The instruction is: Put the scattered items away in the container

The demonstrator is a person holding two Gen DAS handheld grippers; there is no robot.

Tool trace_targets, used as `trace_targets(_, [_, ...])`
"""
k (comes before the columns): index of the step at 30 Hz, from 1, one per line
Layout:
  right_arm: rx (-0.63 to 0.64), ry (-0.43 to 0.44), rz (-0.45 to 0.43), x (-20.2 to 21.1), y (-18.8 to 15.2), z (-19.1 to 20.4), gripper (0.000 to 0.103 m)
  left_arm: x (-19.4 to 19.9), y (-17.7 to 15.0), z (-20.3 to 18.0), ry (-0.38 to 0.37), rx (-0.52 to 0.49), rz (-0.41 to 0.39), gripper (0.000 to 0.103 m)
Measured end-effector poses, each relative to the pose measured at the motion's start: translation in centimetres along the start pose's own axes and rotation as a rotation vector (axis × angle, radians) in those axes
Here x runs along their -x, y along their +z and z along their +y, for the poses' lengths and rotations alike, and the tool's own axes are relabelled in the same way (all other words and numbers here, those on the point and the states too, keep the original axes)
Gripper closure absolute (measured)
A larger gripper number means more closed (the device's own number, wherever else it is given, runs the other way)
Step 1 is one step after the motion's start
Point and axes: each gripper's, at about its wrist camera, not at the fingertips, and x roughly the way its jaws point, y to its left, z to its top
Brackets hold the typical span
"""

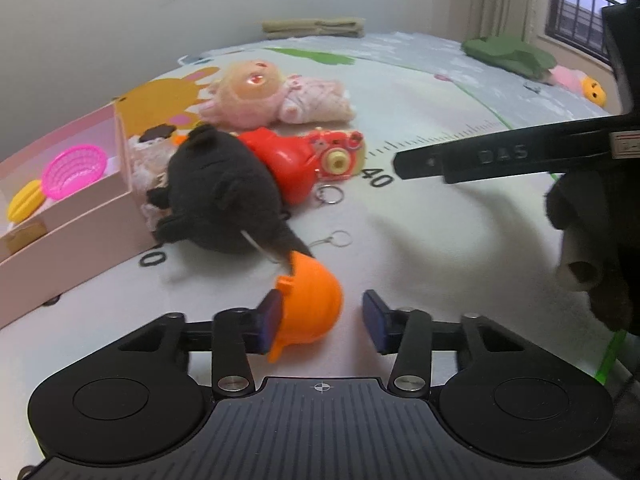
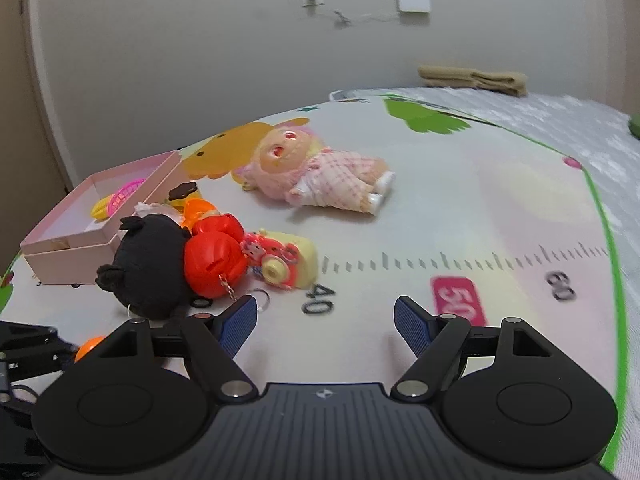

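Left tool: we see our left tool (image 1: 320, 320) spread, with an orange toy helmet (image 1: 310, 312) between its fingers; the helmet touches the left pad (image 1: 272, 322) and stands clear of the right pad.
Right tool: our right tool (image 2: 324, 326) is spread and grips nothing; the play mat (image 2: 400, 220) shows bare between its fingers, near the printed "40".
Orange toy helmet: it lies on the mat in front of the black plush (image 1: 220, 196), well apart from the pink box (image 1: 80, 216).
Nearest pile: beyond the left tool we see the black plush leaning against the box's near corner, a red toy helmet (image 1: 280, 160) touching its right side, and a red and yellow toy camera (image 1: 340, 154) just beside that.
Key rings: two metal rings (image 1: 330, 196) lie on the mat between the pile and the orange helmet.
Pink box: it stands at the left, open, with a pink toy basket (image 1: 74, 170) and a yellow toy (image 1: 26, 202) inside.
Doll: a doll in pink clothes (image 2: 320, 172) lies on its back farther off, apart from the pile.
Far edge: a folded tan cloth (image 2: 472, 78) rests by the wall.
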Motion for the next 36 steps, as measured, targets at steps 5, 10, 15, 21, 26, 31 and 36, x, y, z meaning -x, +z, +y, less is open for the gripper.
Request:
trace_targets(5, [0.069, 0.040, -0.023, -3.1, 1.3, 1.8, 0.027, 0.1, -0.1, 0.8, 0.008, 0.014, 0.010, 0.059])
trace_targets(10, [0.137, -0.021, -0.017, -6.0, 1.9, 2.5, 0.033, 0.3, -0.2, 1.6, -0.027, 0.041, 0.005, 0.058])
trace_targets(15, [0.073, 0.061, 0.018, -6.6, 1.9, 1.6, 0.060, 0.4, -0.3, 1.8, -0.052, 0.039, 0.006, 0.057])
trace_targets(21, [-0.024, 0.069, 0.012, -4.3, 1.4, 0.3, 0.060, 0.6, -0.5, 1.9, -0.042, 0.042, 0.011, 0.056])
trace_targets(26, [-0.116, 0.104, 0.035, -0.9, -0.3, -0.9, 0.060, 1.0, -0.6, 2.0, -0.030, 0.042, 0.009, 0.055])
trace_targets(31, [-0.222, 0.131, 0.074, 1.5, -2.3, -2.4, 0.060, 1.3, -0.6, 1.2, -0.042, 0.017, -0.009, 0.054])
trace_targets(36, [-0.235, 0.010, 0.019, 2.8, -3.1, -3.8, 0.057, 2.1, -0.5, -0.6, -0.088, -0.051, -0.029, 0.043])
